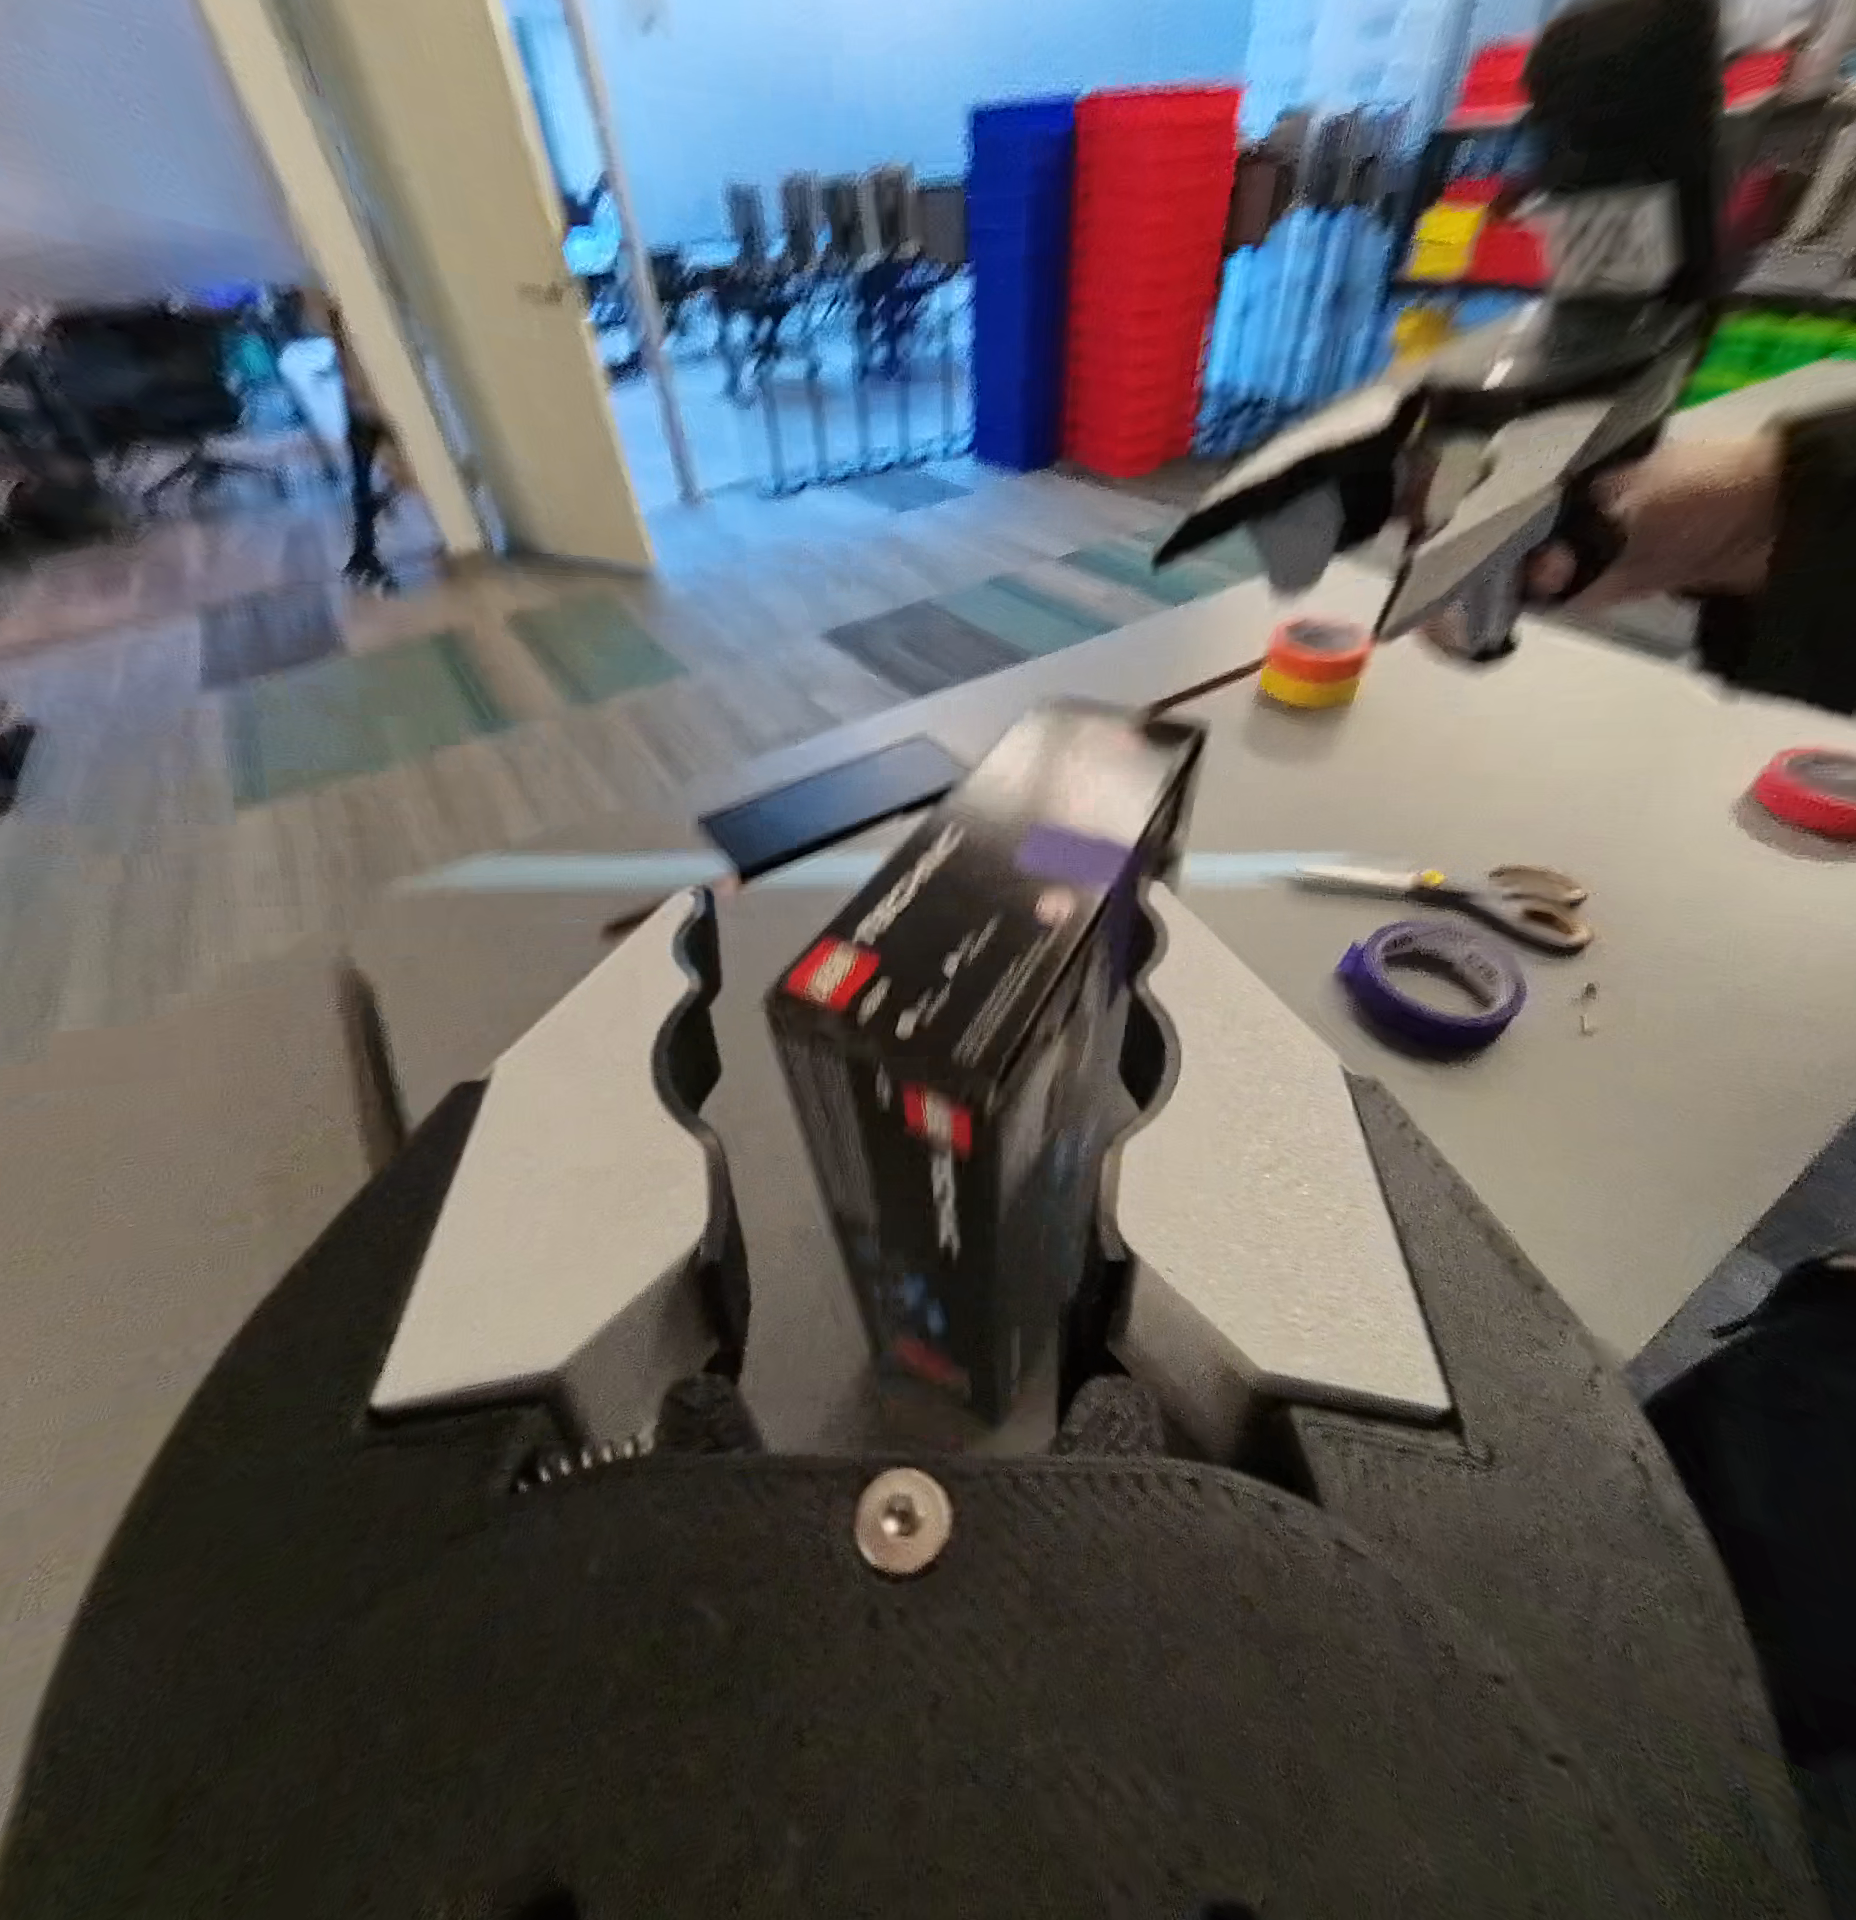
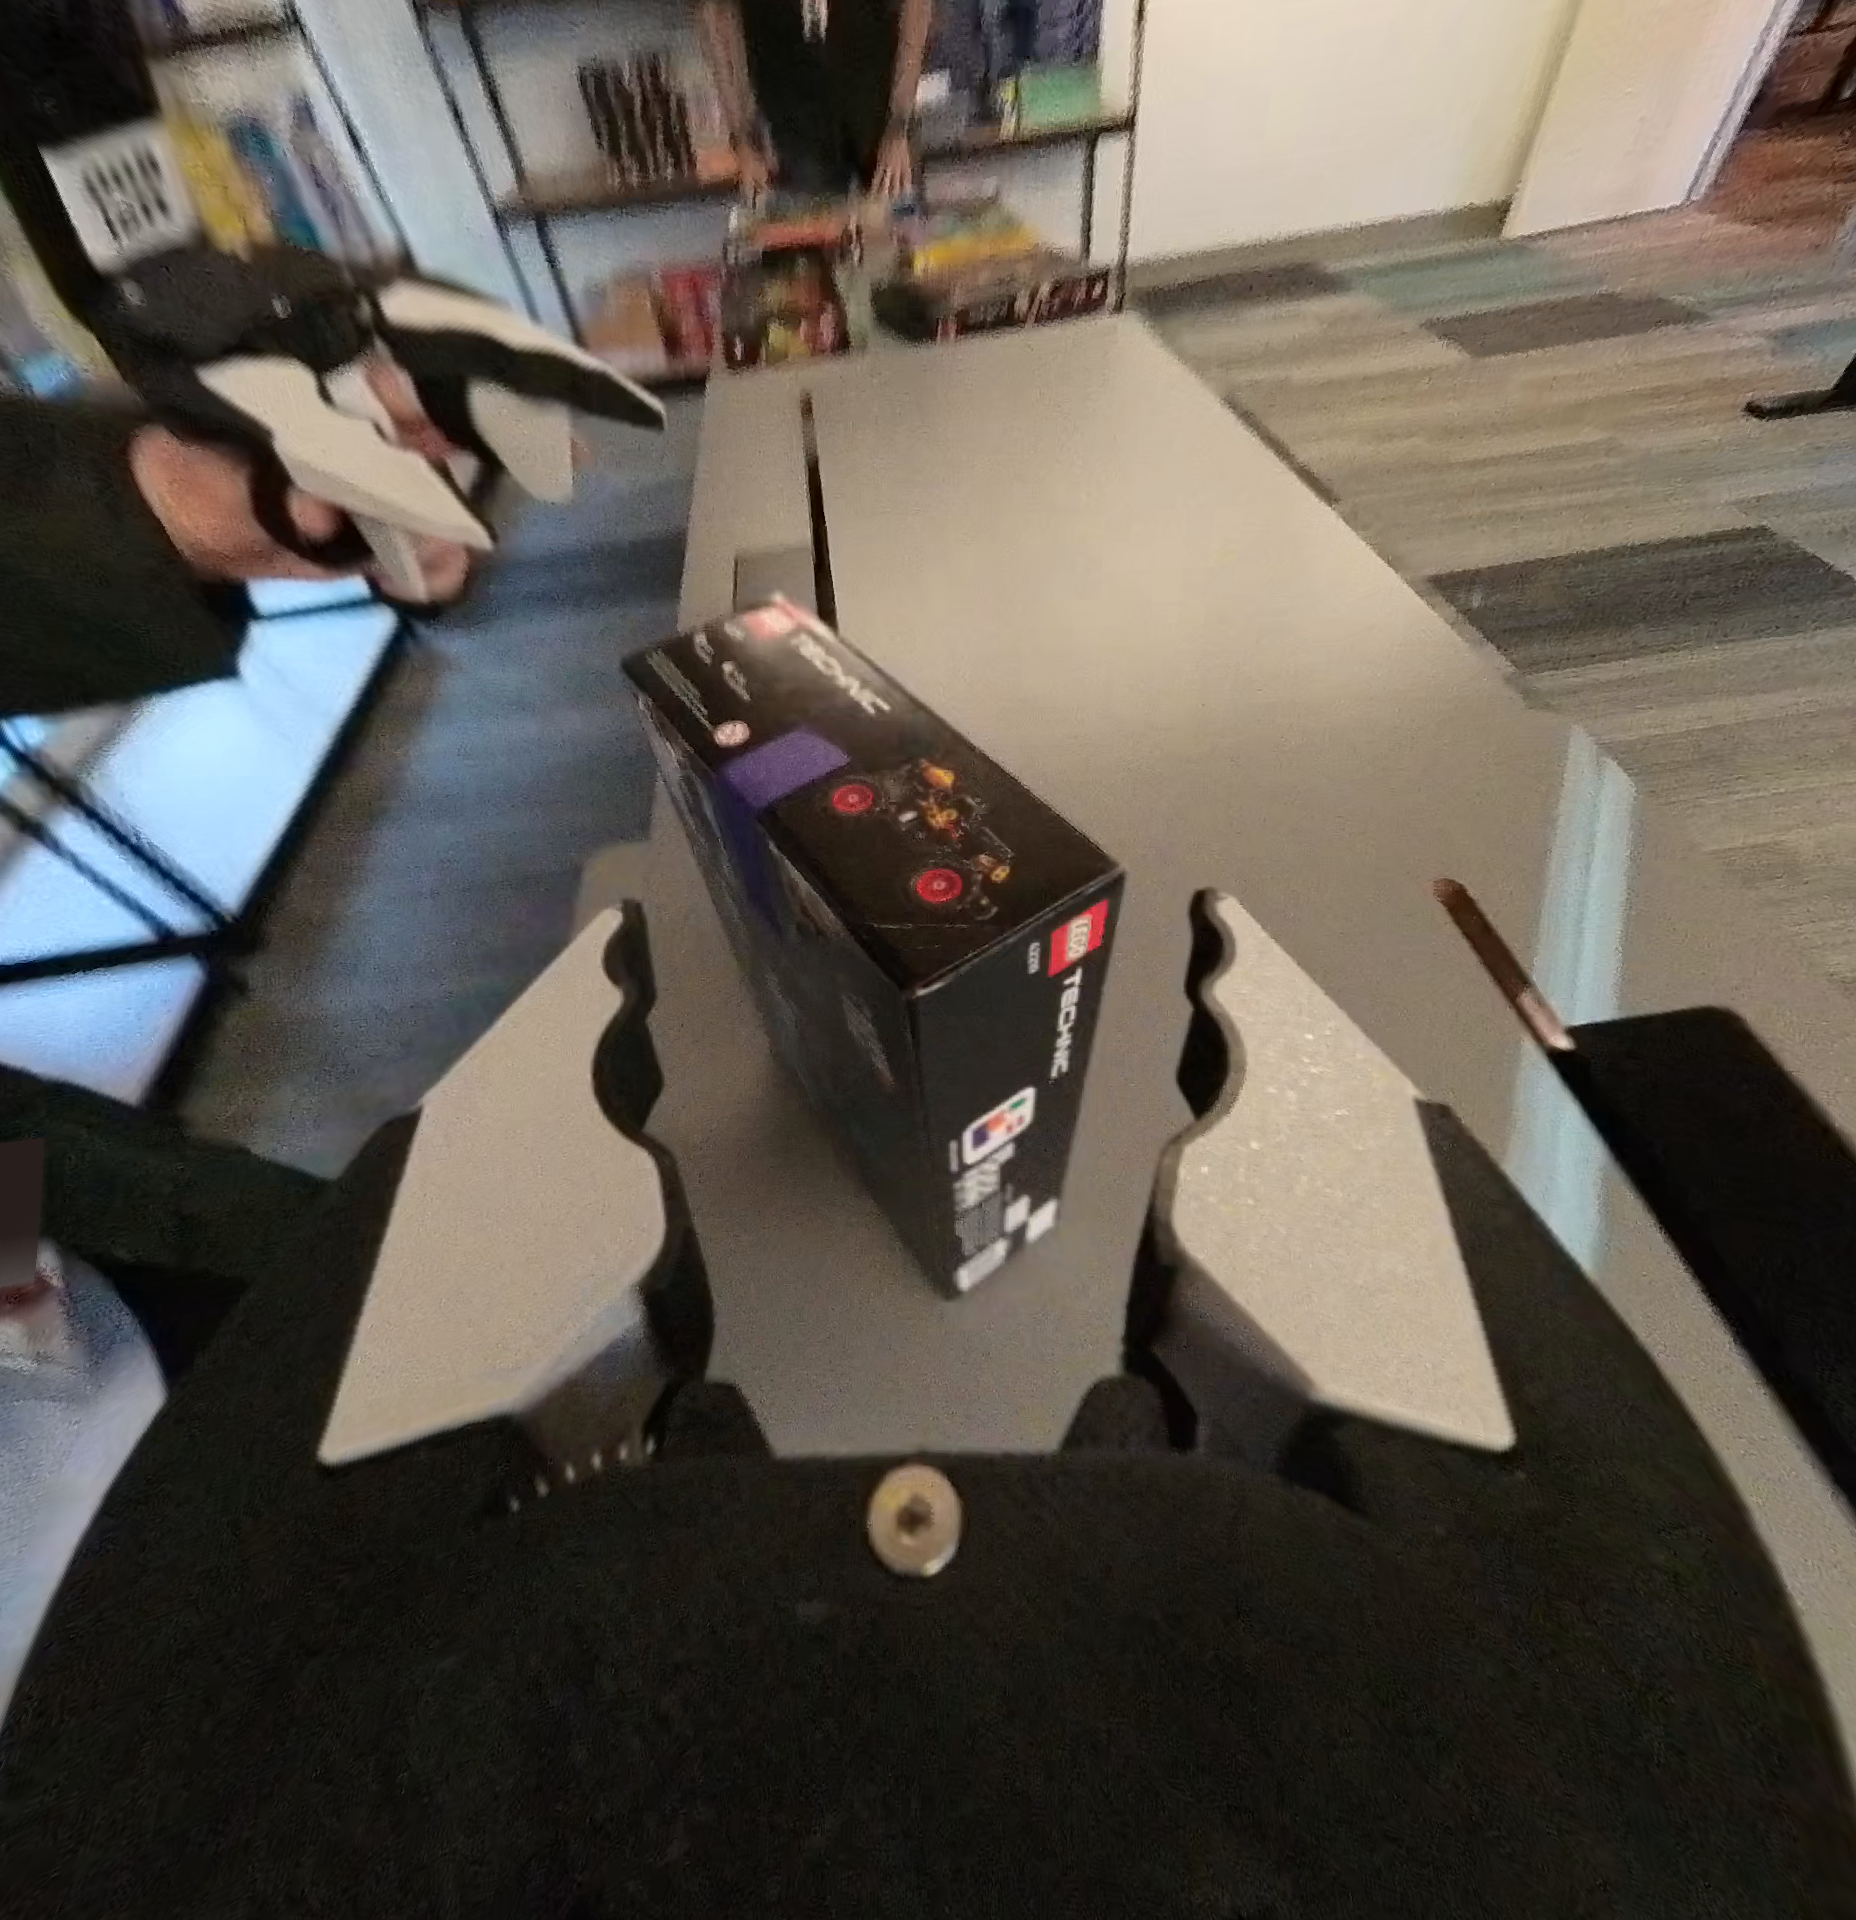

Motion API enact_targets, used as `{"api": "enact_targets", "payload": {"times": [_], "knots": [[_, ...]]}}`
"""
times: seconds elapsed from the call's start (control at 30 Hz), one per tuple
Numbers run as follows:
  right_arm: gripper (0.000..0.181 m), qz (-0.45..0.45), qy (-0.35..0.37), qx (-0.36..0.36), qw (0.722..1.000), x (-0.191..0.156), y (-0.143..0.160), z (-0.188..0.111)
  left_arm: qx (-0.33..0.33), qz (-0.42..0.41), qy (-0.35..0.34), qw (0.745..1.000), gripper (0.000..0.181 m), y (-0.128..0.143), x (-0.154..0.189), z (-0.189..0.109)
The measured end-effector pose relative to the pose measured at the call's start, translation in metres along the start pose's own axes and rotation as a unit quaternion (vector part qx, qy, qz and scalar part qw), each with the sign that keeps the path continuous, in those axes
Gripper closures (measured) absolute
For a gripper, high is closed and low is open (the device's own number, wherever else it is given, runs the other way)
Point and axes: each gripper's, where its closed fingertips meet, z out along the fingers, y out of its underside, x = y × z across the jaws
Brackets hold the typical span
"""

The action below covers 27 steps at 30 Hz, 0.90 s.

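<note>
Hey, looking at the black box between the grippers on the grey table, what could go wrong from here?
1. The black box stands tall on a narrow face; a nudge from either open hand-held gripper, left or right, could tip it.
2. It seems to stand near the grey table edge, so it might fall to the floor.
3. The left view is motion-blurred, suggesting fast movement; the fingers could strike the box off-centre.
</note>
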Motion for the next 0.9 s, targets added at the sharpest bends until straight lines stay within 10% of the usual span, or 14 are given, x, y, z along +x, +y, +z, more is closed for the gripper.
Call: {"api": "enact_targets", "payload": {"times": [0.27,0.6,0.9], "knots": [[0.077,-0.283,-0.134,-0.338,0.888,-0.043,0.003,0.117,-0.033,-0.07,-0.171,0.982,0.114,0.047,0.009,-0.042],[0.086,-0.35,-0.12,-0.538,0.757,-0.016,0.065,0.124,-0.1,-0.163,-0.279,0.941,0.121,0.123,0.106,-0.12],[0.091,-0.4,-0.153,-0.553,0.715,-0.022,0.061,0.087,-0.091,-0.201,-0.186,0.957,0.1,0.135,0.108,-0.04]]}}
